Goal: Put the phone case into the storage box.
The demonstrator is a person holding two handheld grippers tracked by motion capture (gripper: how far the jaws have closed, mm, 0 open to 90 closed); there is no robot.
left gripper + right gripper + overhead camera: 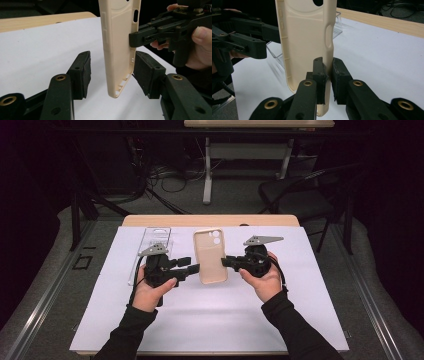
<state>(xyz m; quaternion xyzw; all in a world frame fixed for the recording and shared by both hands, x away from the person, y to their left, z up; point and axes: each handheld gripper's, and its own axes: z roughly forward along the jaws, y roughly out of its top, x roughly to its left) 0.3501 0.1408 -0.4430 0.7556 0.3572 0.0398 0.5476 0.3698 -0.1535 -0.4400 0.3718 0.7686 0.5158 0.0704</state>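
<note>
White sheet under you: the case (210,256) hangs above its middle, pinched at its right edge by your right gripper (327,75). Your left gripper (110,72) is spread around the left edge. Light, bendy, slick plastic; clamp the rim.

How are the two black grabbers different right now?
The right gripper is shut on the edge of the beige plastic phone case, holding it up off the table. The left gripper is open, its jaws apart on either side of the case's lower end. Both are black, hand-held and point toward the case.
</note>
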